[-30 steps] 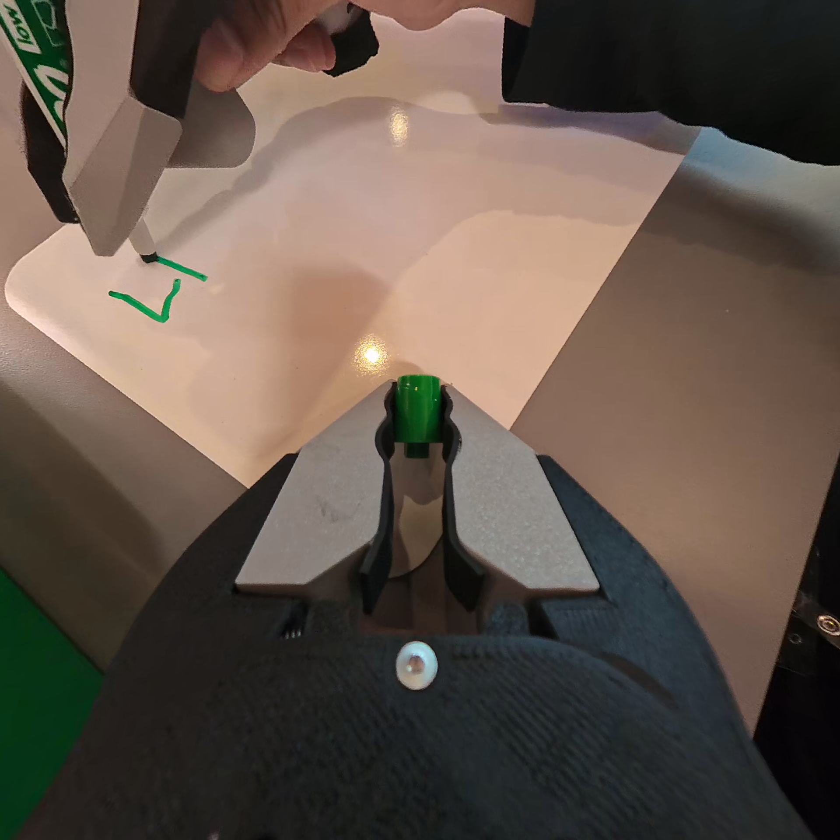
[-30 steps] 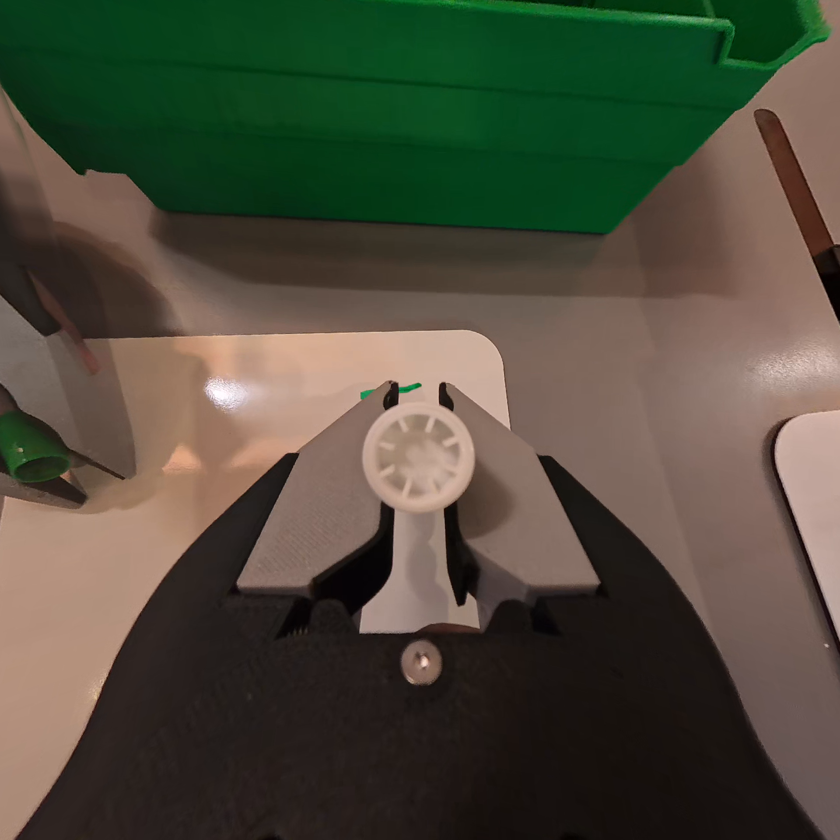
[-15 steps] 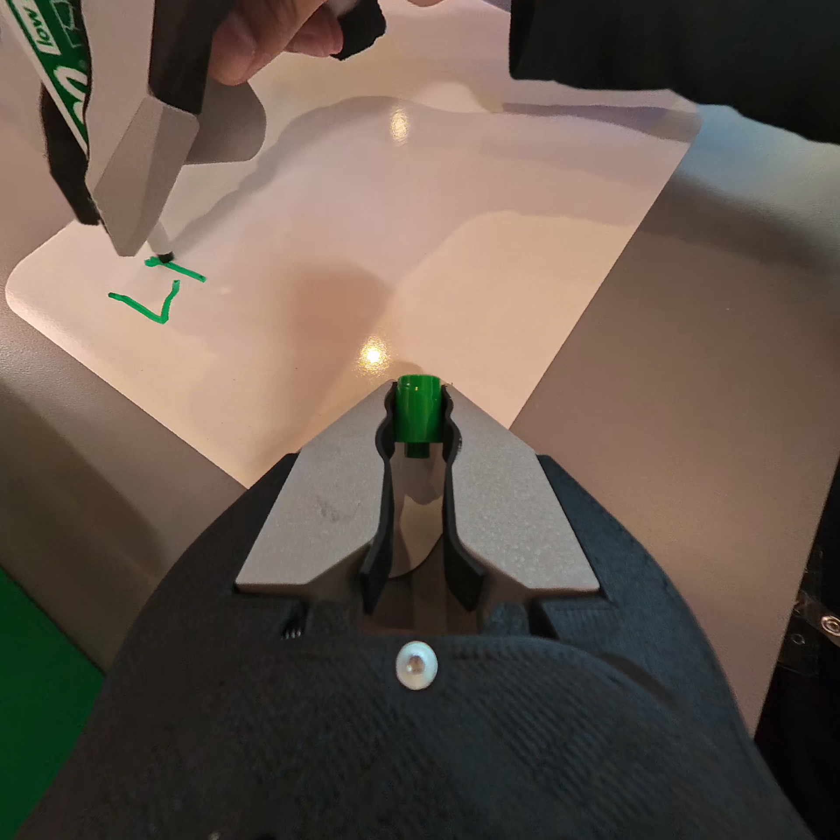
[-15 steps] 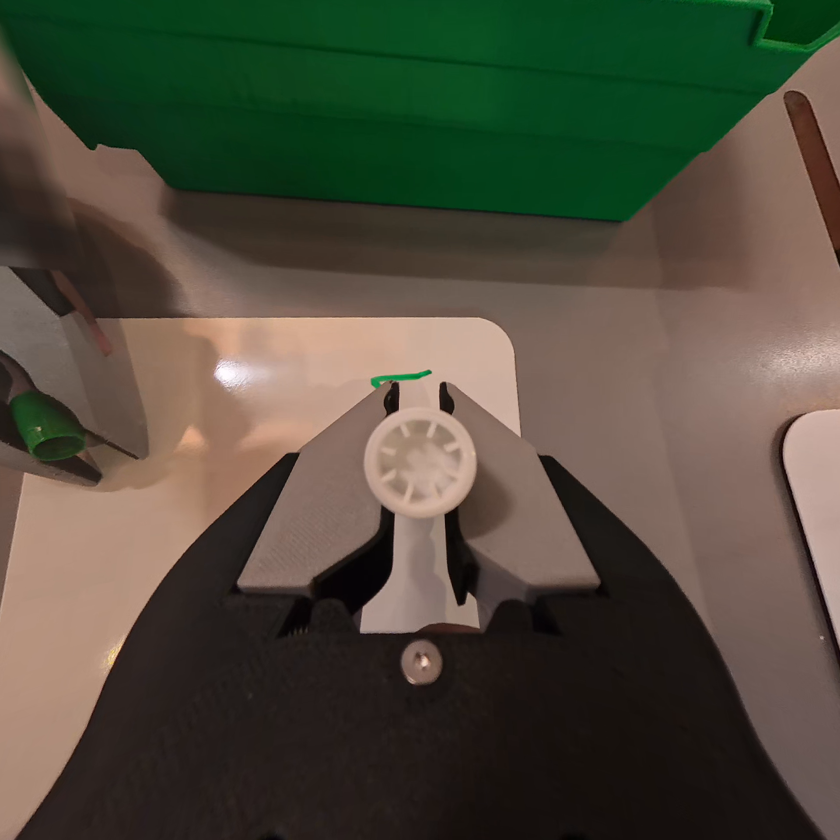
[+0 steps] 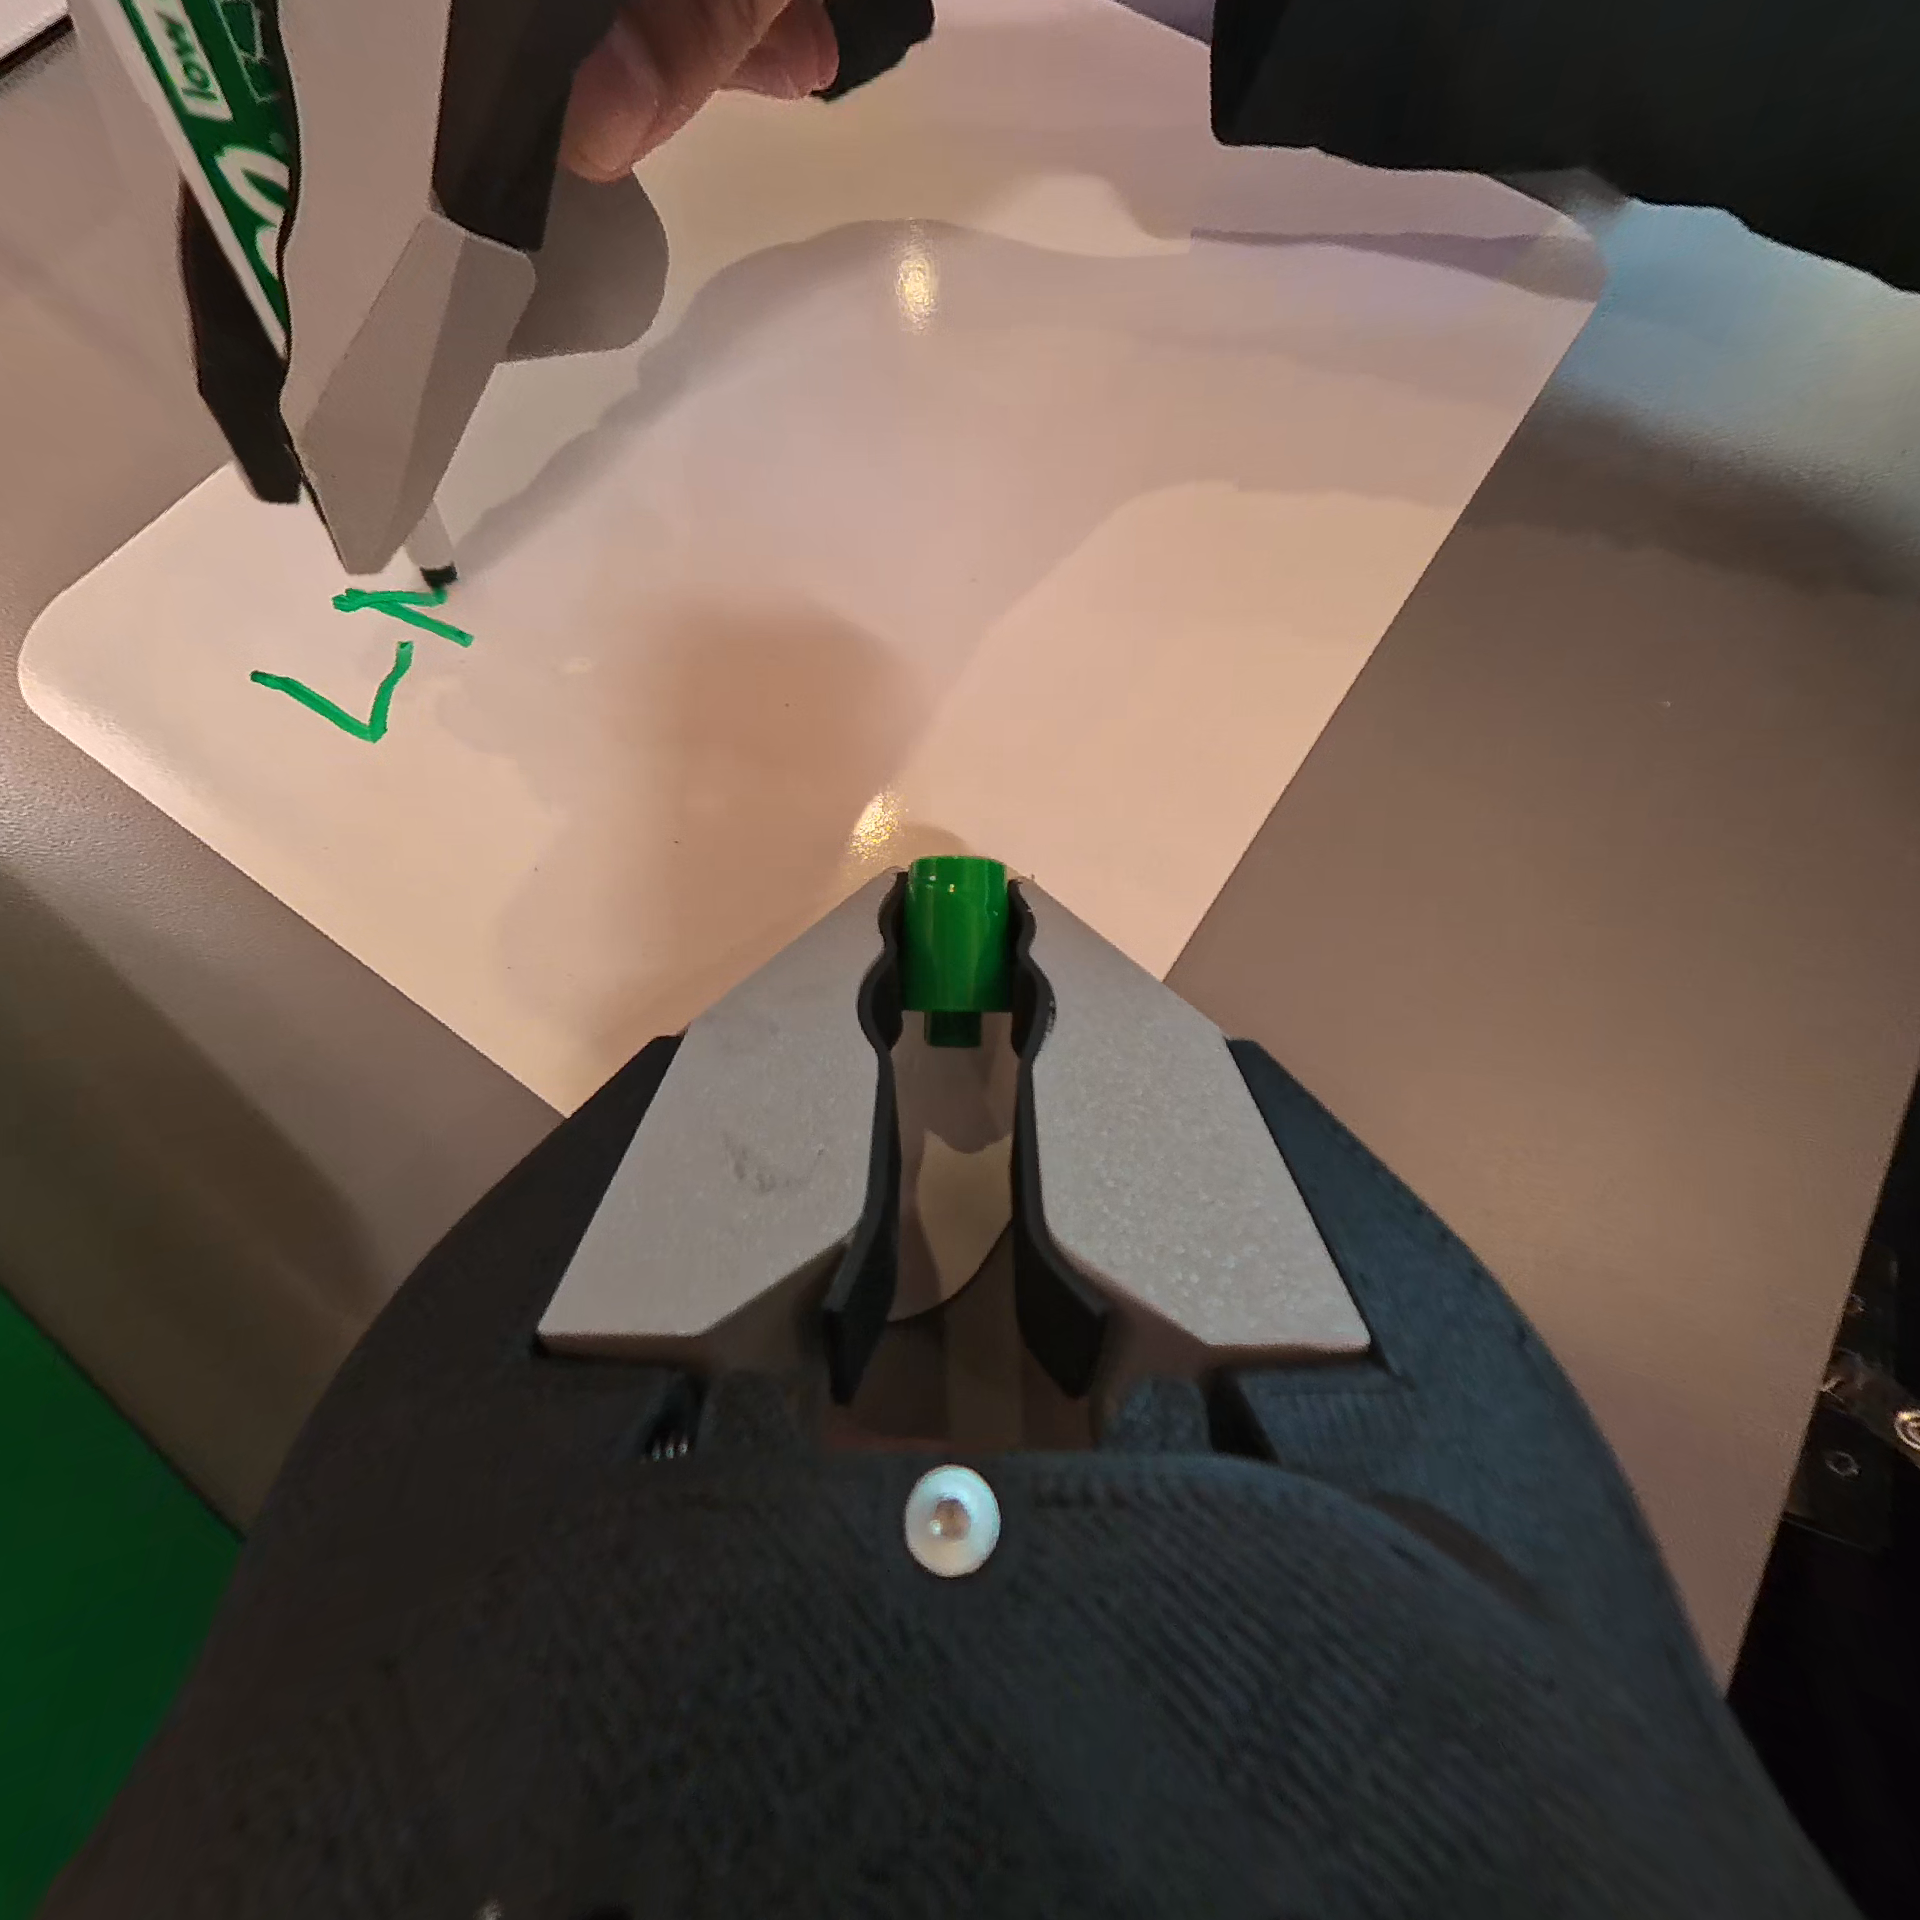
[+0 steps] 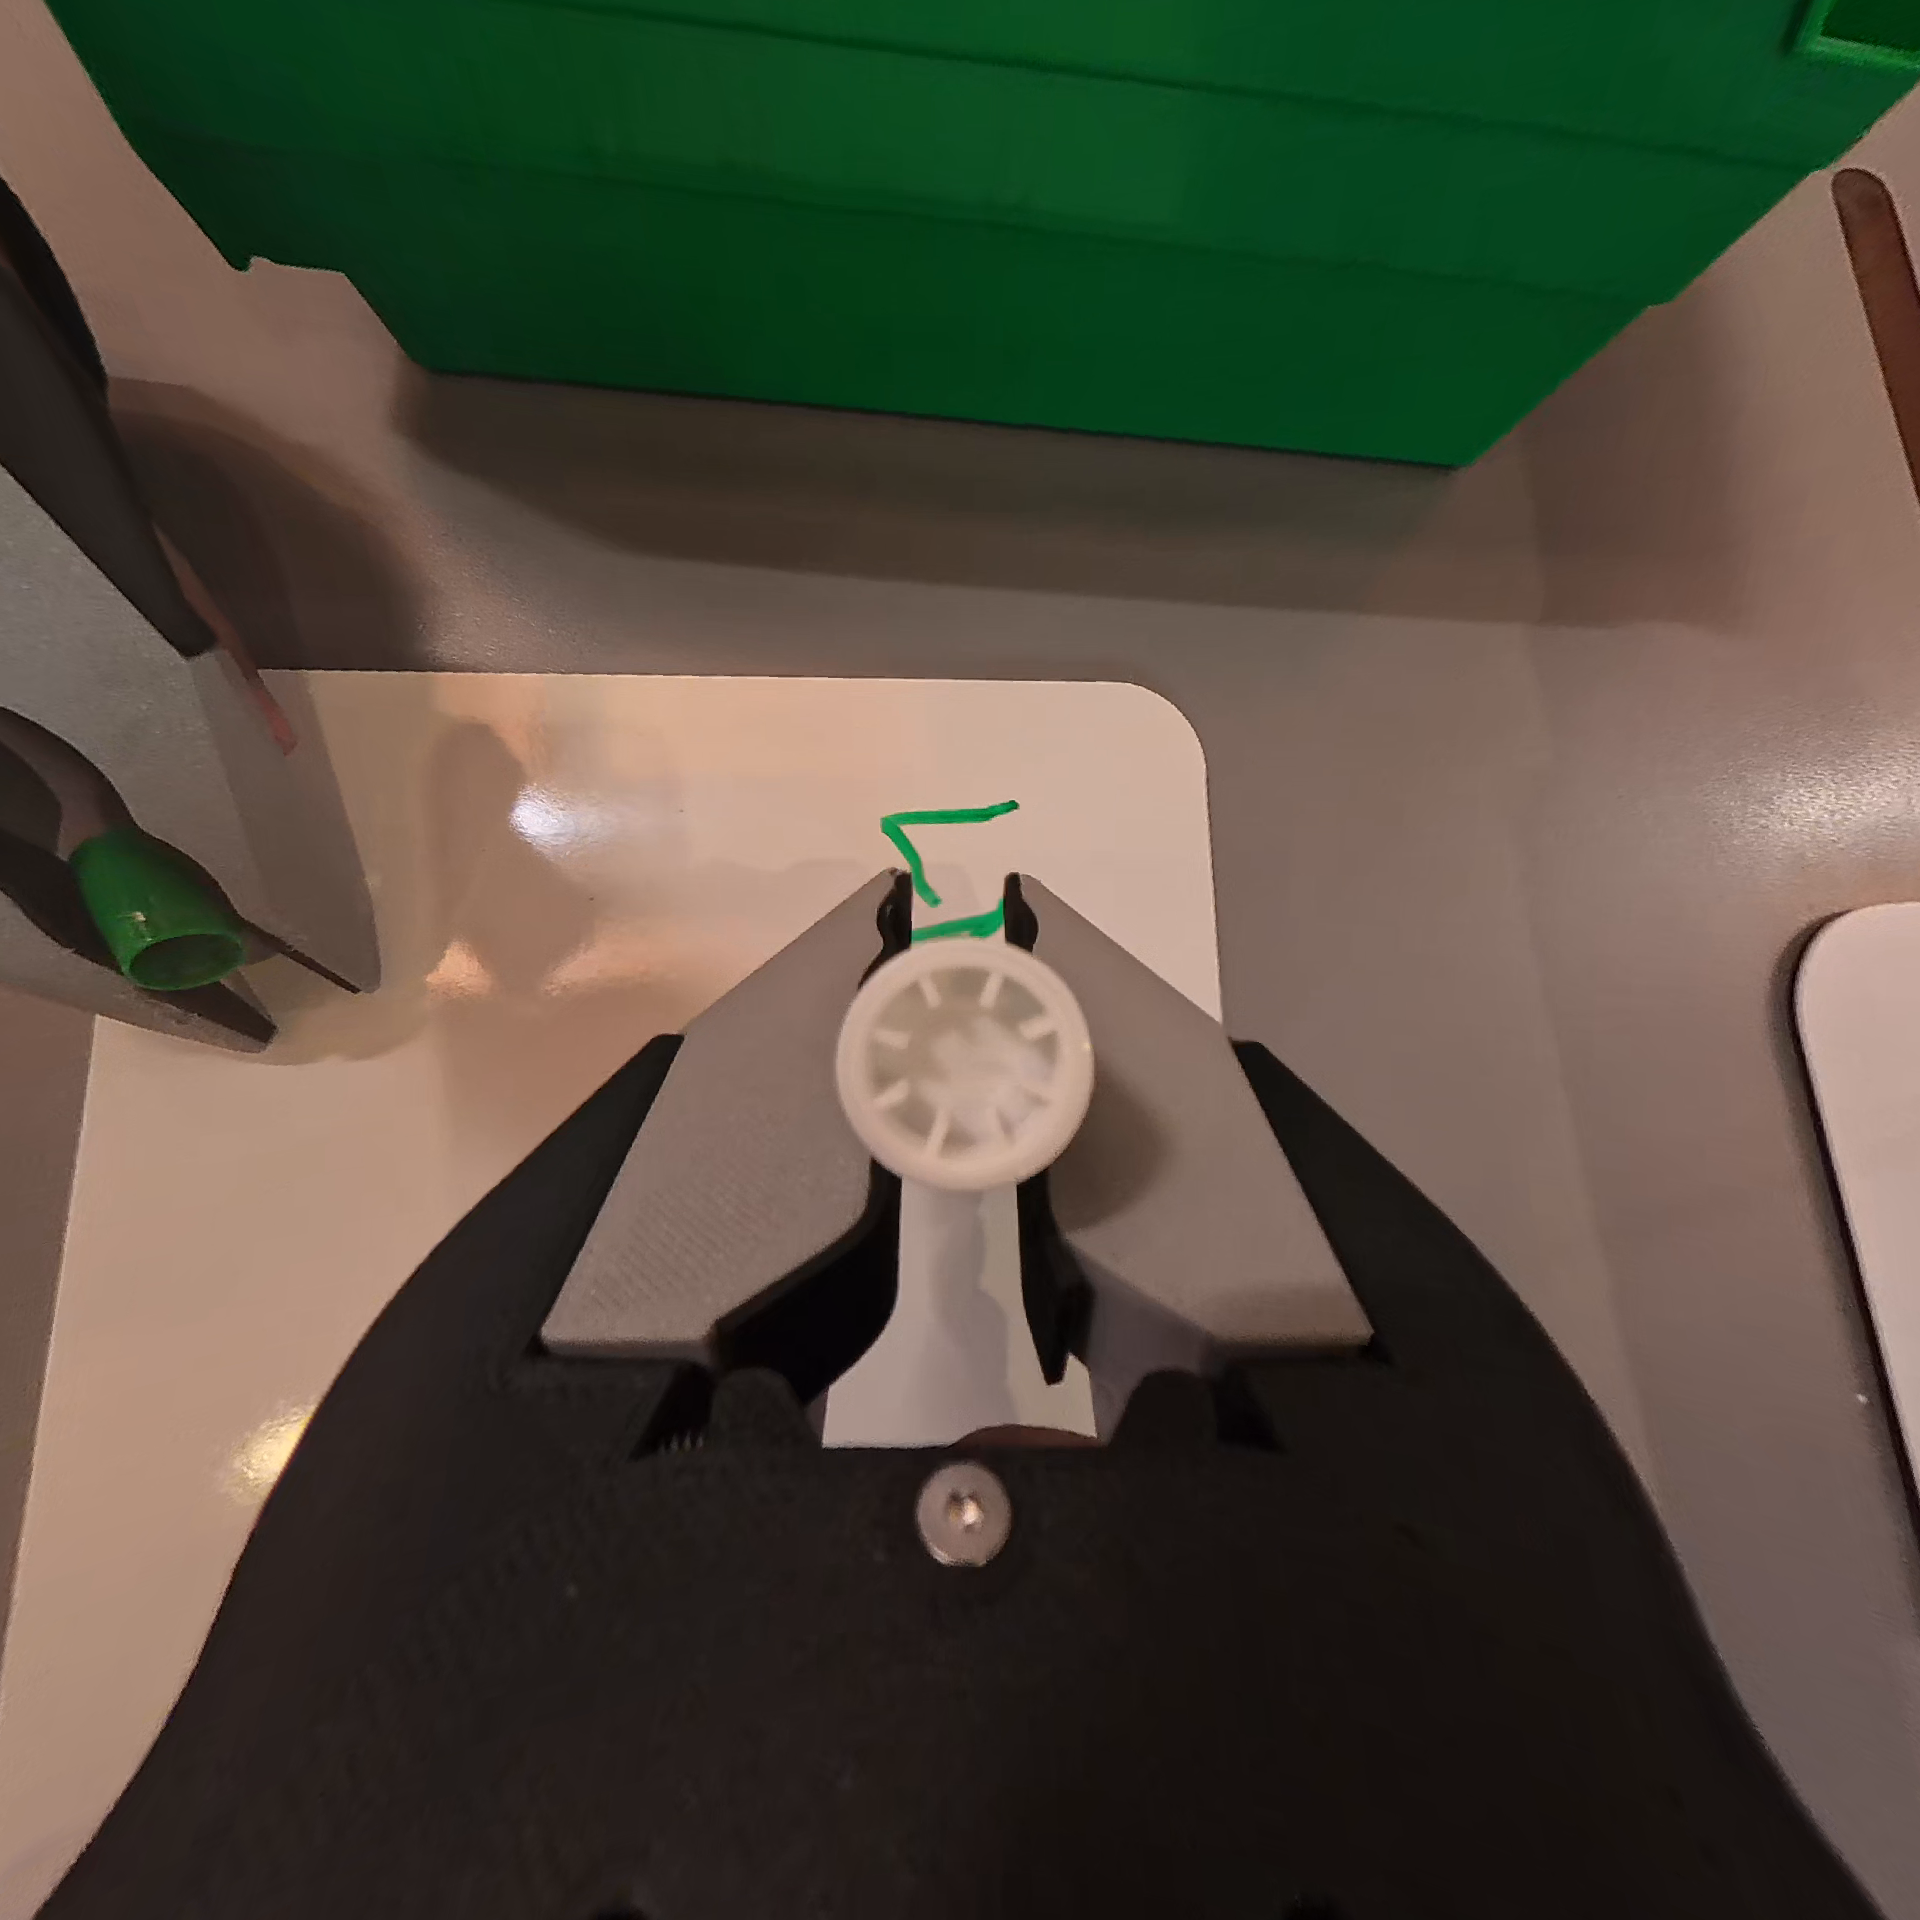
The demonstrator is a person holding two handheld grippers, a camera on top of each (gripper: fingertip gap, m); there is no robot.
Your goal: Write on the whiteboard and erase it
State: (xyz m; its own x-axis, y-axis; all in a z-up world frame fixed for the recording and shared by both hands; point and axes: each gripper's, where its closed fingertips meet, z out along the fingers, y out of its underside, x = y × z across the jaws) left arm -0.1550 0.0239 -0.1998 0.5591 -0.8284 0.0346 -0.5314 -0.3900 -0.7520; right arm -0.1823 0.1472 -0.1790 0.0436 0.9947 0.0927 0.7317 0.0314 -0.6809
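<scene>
**A:** What does the right gripper [image 6: 958, 902] have hold of?

**B:** Its jaws are clamped on a white marker [image 6: 964, 1070], the barrel running down between the fingers so the tip [image 5: 437, 570] meets the whiteboard [image 5: 935, 499] at a steep angle. That upright hold looks chosen to keep the nib pressed flat for writing.

**A:** And the left gripper [image 5: 956, 940]?

**B:** Closed tight around the marker's green cap [image 5: 954, 945], held low over the board's near edge, well apart from the writing. Parking it there likely keeps the cap ready for recapping without blocking the pen.

**A:** How far has the writing got?

**B:** Green strokes [image 5: 358, 665] sit near one rounded corner of the board, with the nib touching the newest of them. Most of the board is bare, so the writing appears to be in its early stage and erasing not yet begun.

**A:** What surrounds the board?

**B:** It lies flat on a grey table [image 6: 1507, 727], with a green bin [image 6: 935, 208] beyond it and a second white board [image 6: 1870, 1091] off to the right.
</scene>
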